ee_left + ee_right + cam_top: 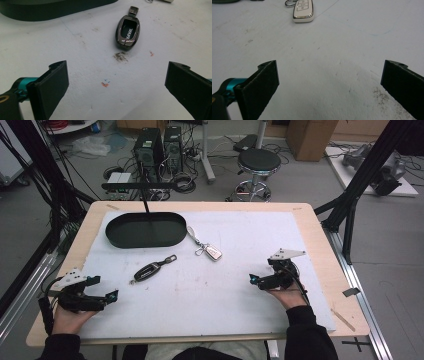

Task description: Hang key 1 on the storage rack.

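Here, two car keys are seen lying on the white mat (pixel 210 305), both untouched: a dark key fob (pixel 149 270) left of centre in the high view, and a silver key fob (pixel 213 252) with a strap just right of it, near the centre. A black oval tray (pixel 146 230) sits in the upper left of that frame, well apart from both grippers. The left gripper (pixel 107 298) is held at the lower left with its jaws spread wide and nothing between them; in its own view the dark key fob (pixel 127 30) lies ahead, above centre. The right gripper (pixel 256 281) is held at the lower right, likewise wide and empty, and the silver key fob (pixel 303 11) appears at the top of its view. Trouble would most likely come at the pickup: both fobs lie flat and glossy on the mat, so a jaw brought down short could push a fob along rather than catch it, and a pinch on the rounded edge could be squeezed off. The trailing strap and ring might also snag or swing during a lift.
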Available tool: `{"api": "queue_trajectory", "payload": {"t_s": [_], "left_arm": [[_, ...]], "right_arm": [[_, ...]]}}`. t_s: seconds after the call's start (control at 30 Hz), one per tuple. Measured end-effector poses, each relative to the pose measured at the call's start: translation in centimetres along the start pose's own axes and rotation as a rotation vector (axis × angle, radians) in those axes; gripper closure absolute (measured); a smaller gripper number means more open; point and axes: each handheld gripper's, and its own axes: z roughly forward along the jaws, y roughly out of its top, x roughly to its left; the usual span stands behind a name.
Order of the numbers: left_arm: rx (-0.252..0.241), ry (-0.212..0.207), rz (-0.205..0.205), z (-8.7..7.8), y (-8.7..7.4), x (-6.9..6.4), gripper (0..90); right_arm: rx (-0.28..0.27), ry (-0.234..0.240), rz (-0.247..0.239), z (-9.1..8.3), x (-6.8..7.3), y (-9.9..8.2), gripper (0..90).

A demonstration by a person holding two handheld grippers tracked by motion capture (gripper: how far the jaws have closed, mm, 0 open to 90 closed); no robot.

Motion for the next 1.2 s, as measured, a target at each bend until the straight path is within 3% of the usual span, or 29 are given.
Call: {"api": "queue_trajectory", "payload": {"t_s": [0.33, 0.63, 0.9, 1.2], "left_arm": [[-0.001, 0.002, -0.002, 0.0, 0.0, 0.0, 5.6], [-0.003, 0.000, 0.000, 0.0, 0.0, 0.1, 5.6], [-0.004, -0.002, -0.005, 0.1, 0.0, 0.0, 5.6], [0.004, -0.007, -0.002, 0.2, 0.0, 0.1, 5.6]], "right_arm": [[0.006, 0.033, 0.002, 0.8, -0.3, 2.1, 0.8], [0.021, 0.036, -0.051, 1.6, 0.5, 4.6, 0.9], [0.057, 0.051, -0.065, 3.0, 0.9, 6.2, 0.9], [0.050, 0.095, -0.020, 5.1, 0.6, 7.7, 0.8]]}}
